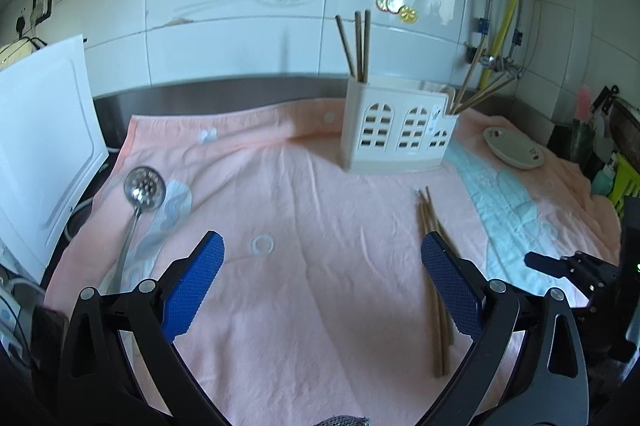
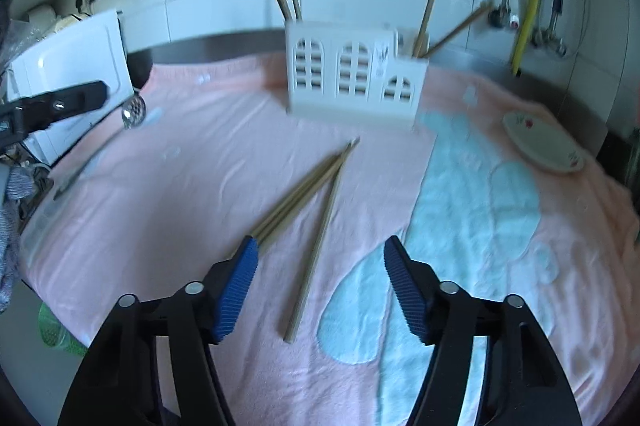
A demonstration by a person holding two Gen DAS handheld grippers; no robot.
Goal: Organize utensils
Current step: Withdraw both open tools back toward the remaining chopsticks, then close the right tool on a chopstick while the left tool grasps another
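Observation:
A white utensil holder [image 1: 396, 127] [image 2: 352, 81] with arched cut-outs stands at the back of a pink towel [image 1: 304, 209] [image 2: 192, 165]. Chopsticks stand in its left end [image 1: 358, 45] and its right end [image 1: 474, 89]. Several loose chopsticks [image 1: 434, 246] [image 2: 316, 201] lie on the towel in front of it. A metal slotted ladle [image 1: 142, 193] [image 2: 132, 111] lies at the left. My left gripper [image 1: 322, 254] is open and empty above the towel, its right finger over the loose chopsticks. My right gripper [image 2: 320, 254] is open and empty, above the near ends of the chopsticks.
A small white dish [image 1: 514, 147] [image 2: 544, 143] sits on the towel at the right. A white board or appliance [image 1: 44, 129] stands at the left. A tiled wall runs behind, with a yellow hose [image 1: 508, 1] and pipes at the right.

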